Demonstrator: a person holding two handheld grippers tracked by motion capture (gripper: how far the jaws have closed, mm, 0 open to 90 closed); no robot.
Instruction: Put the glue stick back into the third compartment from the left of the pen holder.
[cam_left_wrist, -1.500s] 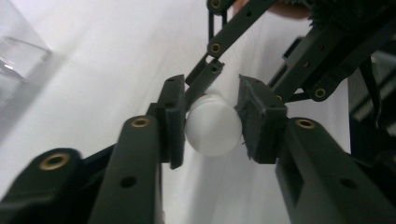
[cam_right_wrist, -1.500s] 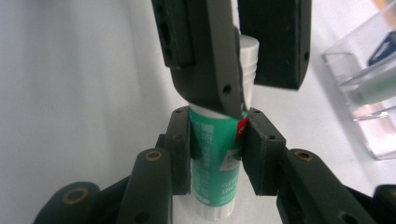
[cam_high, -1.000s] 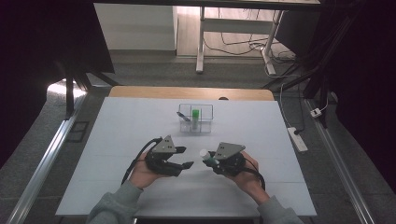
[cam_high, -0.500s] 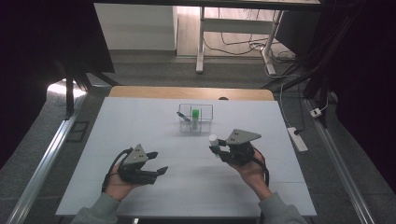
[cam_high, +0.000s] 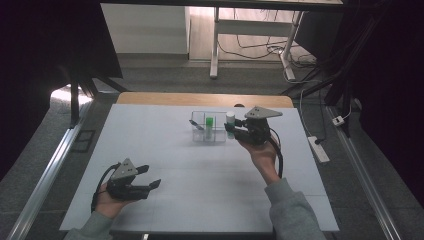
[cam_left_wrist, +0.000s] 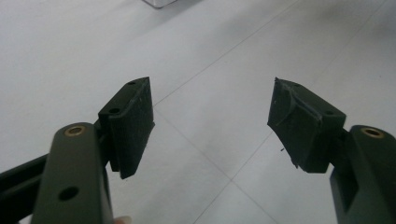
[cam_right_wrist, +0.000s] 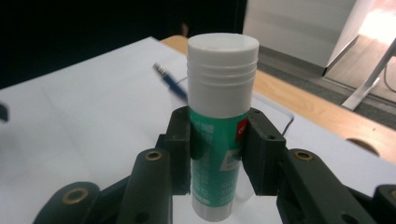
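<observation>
A glue stick (cam_high: 230, 118) with a green body and a white cap stands upright between the jaws of my right gripper (cam_high: 231, 128), which is shut on it beside the right end of a clear plastic box (cam_high: 200, 139). In the right gripper view the pads of that gripper (cam_right_wrist: 218, 140) press the glue stick's (cam_right_wrist: 222, 84) green body. The box holds a green item (cam_high: 209, 121) and a blue pen (cam_high: 196, 125). My left gripper (cam_high: 150, 176) hovers at the table's front left. Its jaws (cam_left_wrist: 212, 121) have just been opening, and nothing is between them.
The white table top (cam_high: 210, 170) ends in a wooden strip (cam_high: 200, 99) at the back. A power strip (cam_high: 318, 148) lies on the floor to the right. A desk frame (cam_high: 215, 55) stands behind the table.
My left hand has moved left and toward the front edge. My right hand has carried the glue stick up and back, to the right side of the clear box.
</observation>
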